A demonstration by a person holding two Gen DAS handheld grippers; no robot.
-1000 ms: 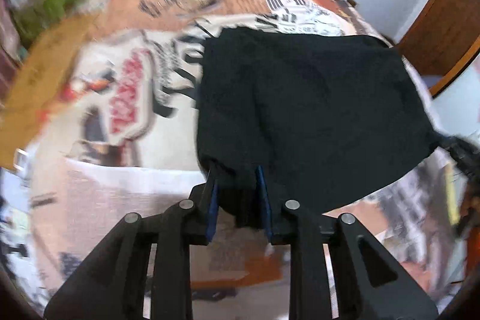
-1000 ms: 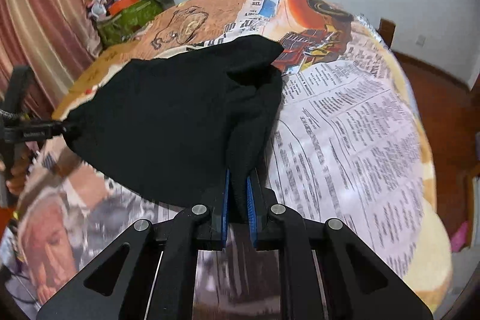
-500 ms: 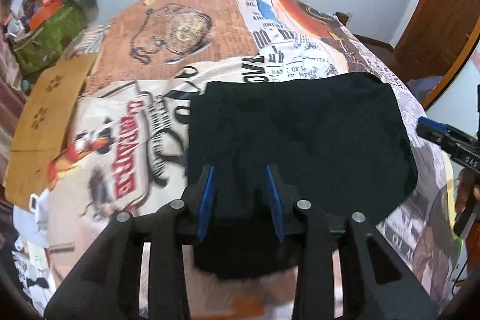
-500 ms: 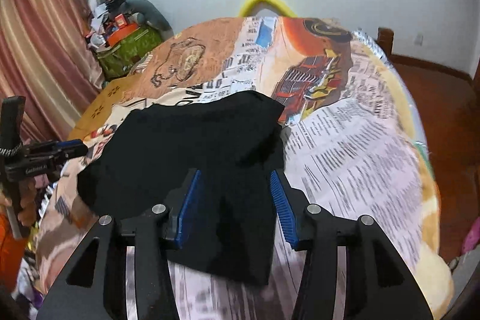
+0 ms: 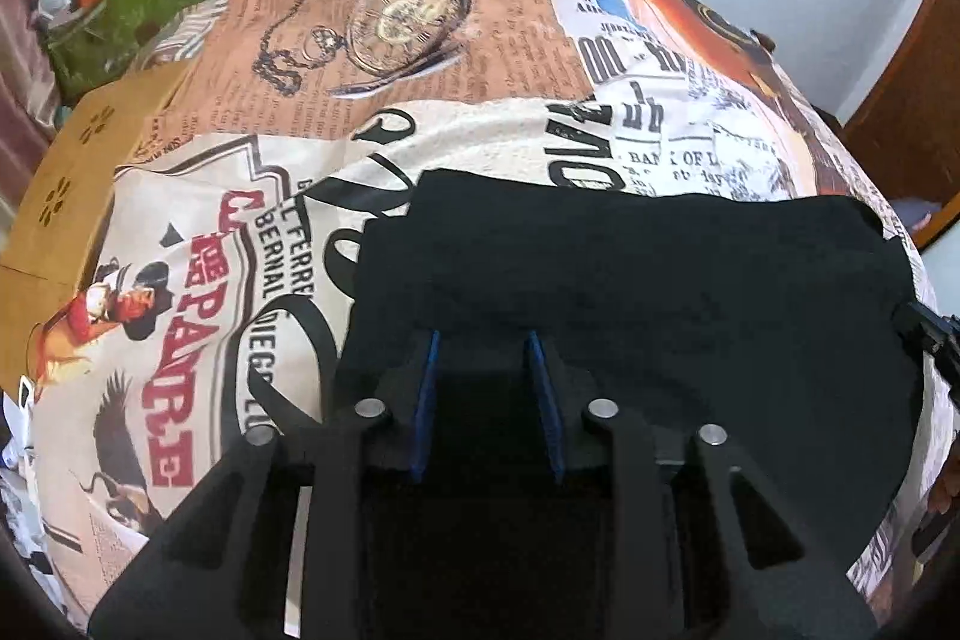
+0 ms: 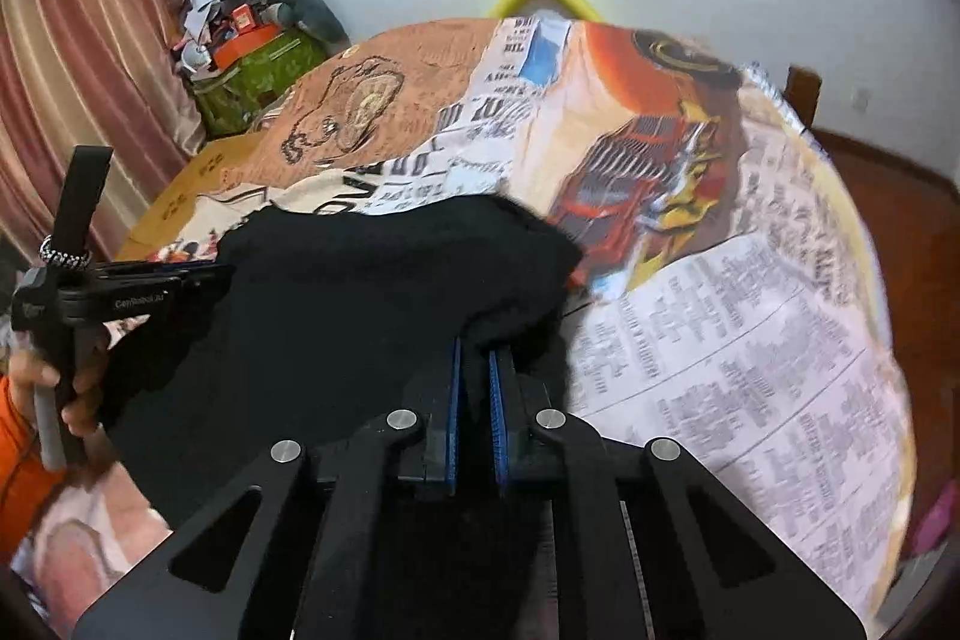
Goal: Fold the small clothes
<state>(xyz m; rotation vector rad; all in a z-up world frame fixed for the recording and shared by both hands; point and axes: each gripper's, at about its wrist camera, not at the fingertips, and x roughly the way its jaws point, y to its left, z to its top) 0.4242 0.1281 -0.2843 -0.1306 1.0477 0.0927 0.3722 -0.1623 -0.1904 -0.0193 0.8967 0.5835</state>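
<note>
Centrally: newspaper-print bedspread (image 5: 456, 58), black garment (image 5: 660, 280); left gripper (image 5: 483, 340) closing astride cloth. Right view adds pink curtain (image 6: 78, 58); right gripper (image 6: 474, 361) pinching garment.

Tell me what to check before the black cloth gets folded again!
1. Right gripper pinching the black cloth: ok, fingers shut on its edge.
2. Left gripper gripping the cloth: not ok, its fingers are closing with cloth between them, but a gap shows.
3. Cloth lying on the printed bedspread: ok.
4. Cloth smooth: not ok, bunched near the right gripper.
5. Room ahead for the fold: ok, bedspread beyond the cloth is bare.
6. Layers underneath lined up: cannot tell, hidden.
</note>
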